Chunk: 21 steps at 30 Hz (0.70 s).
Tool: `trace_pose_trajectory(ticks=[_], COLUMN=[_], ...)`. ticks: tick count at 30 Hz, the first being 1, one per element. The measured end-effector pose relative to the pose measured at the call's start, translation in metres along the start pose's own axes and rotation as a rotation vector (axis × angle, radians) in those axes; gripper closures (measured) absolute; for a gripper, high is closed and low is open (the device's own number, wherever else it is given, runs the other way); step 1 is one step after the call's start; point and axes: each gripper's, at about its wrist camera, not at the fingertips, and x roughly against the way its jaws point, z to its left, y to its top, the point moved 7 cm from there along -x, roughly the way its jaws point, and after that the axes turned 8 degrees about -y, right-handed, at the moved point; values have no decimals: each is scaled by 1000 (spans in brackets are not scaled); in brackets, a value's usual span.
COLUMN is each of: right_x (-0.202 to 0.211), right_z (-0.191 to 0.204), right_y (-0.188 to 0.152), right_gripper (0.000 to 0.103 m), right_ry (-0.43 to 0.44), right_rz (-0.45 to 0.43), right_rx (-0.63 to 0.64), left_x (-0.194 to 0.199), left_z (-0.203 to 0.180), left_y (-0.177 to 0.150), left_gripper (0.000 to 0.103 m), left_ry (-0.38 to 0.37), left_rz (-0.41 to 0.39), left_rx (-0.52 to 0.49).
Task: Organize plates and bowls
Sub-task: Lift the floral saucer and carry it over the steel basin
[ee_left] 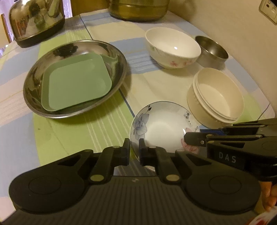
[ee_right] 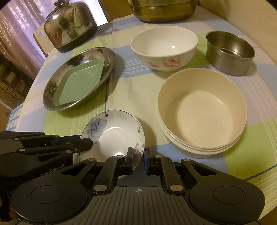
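Observation:
A small white saucer with blue and pink flowers (ee_left: 162, 129) (ee_right: 114, 136) is held at its near edge by both grippers. My left gripper (ee_left: 134, 147) (ee_right: 86, 142) is shut on its left rim. My right gripper (ee_right: 138, 154) (ee_left: 188, 138) is shut on its right rim. A green square plate (ee_left: 76, 83) (ee_right: 79, 83) lies in a round steel plate (ee_left: 34, 97) (ee_right: 50, 97) at the left. Stacked cream bowls (ee_left: 216, 97) (ee_right: 202, 112) stand at the right. A white floral bowl (ee_left: 171, 48) (ee_right: 164, 48) and a steel bowl (ee_left: 213, 50) (ee_right: 228, 52) stand behind.
A steel kettle (ee_left: 34, 20) (ee_right: 71, 22) and a brass pot (ee_left: 138, 8) (ee_right: 164, 10) stand at the table's far side. A wall (ee_left: 233, 34) borders the table on the right. The tablecloth (ee_right: 135, 83) is checked green, blue and cream.

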Motion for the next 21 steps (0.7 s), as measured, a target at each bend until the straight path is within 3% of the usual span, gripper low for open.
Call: trace_pose_trajectory(ticks=[12,21], right_x=[10,-3], right_z=[33,73], right_y=[38,90], right_gripper=[92,93], right_ry=[67,113], right_rz=[-46,-103], right_rx=[62,107], left_x=[36,44], left_z=[33,81], left_y=[28,63], left_gripper=[95,94], left_ry=[42,96], left_rz=[-100,-168], left_rx=[80,133])
